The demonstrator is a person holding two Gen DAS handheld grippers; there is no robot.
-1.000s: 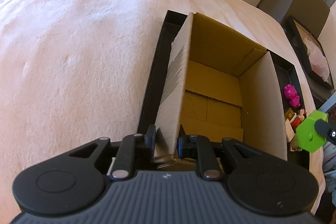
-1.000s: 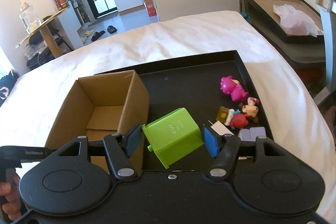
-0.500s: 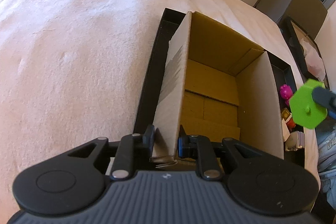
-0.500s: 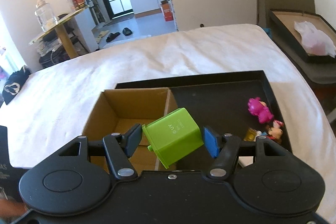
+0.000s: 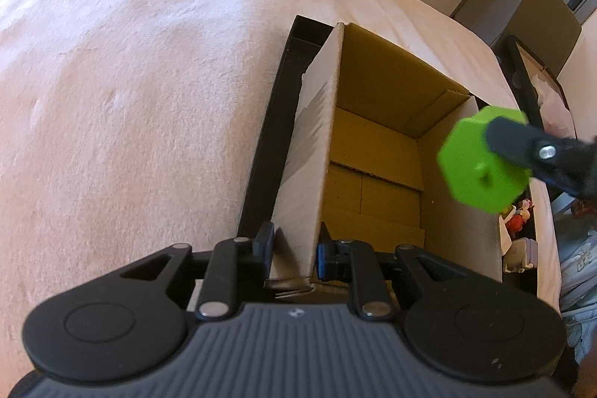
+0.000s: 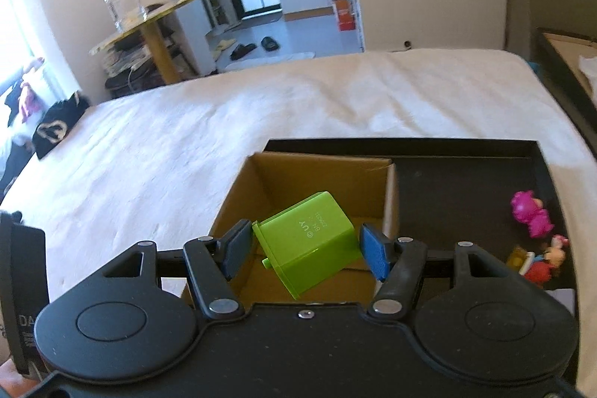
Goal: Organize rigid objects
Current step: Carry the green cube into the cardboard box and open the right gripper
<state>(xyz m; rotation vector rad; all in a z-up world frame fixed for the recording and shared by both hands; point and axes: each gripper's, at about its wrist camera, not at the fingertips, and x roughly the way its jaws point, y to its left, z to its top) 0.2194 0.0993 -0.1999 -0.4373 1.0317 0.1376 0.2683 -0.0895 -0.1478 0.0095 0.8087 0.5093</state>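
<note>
An open cardboard box stands in a black tray on the bed. My left gripper is shut on the box's near left wall. My right gripper is shut on a green plastic block, tilted, and holds it above the box's opening. The block also shows in the left wrist view, over the box's right wall. Small toy figures lie in the tray to the right: a pink one and a red one.
The tray sits on a white bedspread. Another dark tray with white paper lies off the bed at right. A side table with jars stands beyond the bed at left.
My right gripper has carried the green block up and left, from over the tray floor to above the box opening. My left gripper still holds the box wall.
</note>
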